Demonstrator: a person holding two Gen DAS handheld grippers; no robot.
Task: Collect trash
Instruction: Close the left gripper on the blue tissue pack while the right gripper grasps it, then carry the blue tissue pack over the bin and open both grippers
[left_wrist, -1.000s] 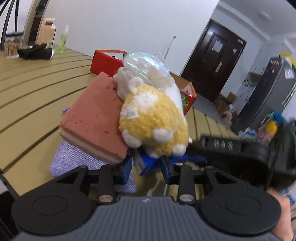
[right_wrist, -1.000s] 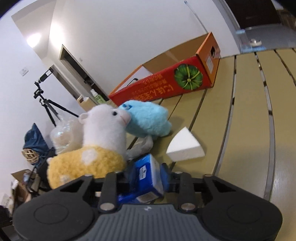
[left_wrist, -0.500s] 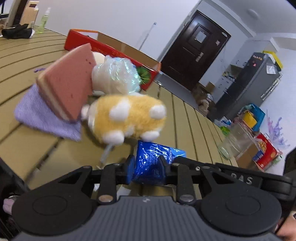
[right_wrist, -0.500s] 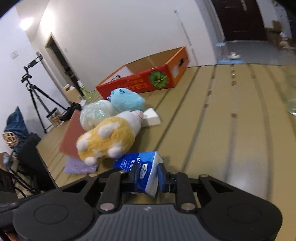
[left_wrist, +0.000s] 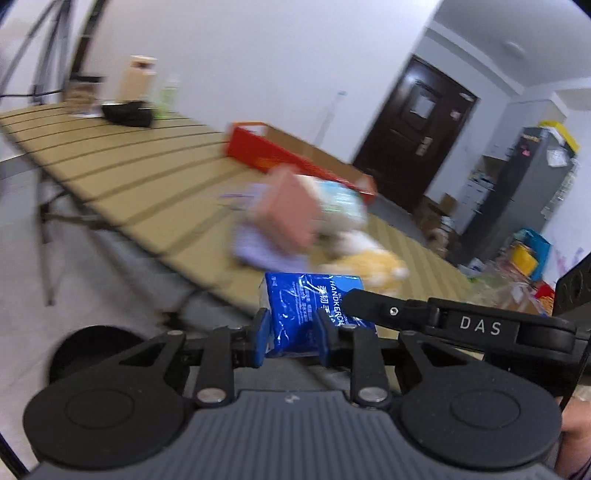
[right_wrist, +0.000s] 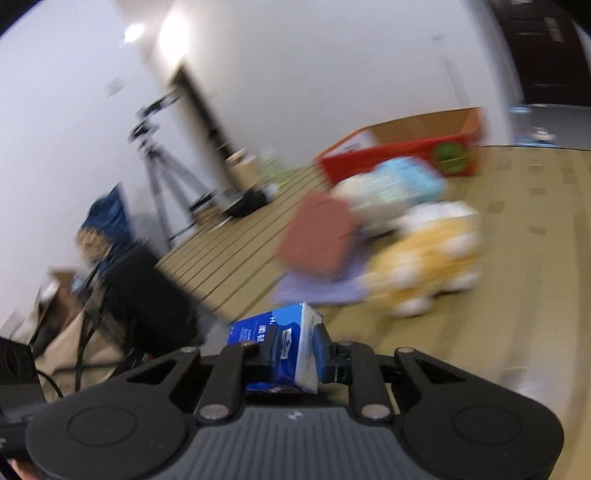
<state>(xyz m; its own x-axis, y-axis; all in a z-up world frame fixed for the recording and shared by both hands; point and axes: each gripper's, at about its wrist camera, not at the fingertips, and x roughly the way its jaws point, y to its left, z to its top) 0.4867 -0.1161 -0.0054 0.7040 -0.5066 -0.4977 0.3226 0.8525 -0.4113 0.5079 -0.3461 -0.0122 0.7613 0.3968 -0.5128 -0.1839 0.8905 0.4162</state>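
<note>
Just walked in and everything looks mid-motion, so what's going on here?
A person is clearing trash with two handheld claws. Both the left claw and the right claw are clamped on one blue tissue pack, held up near the edge of the slatted table. The yellow plush and pink sponge lie on the table.

Bright, even indoor light — heavy motion blur beyond the sharp foreground, fisheye bending at edges.
</note>
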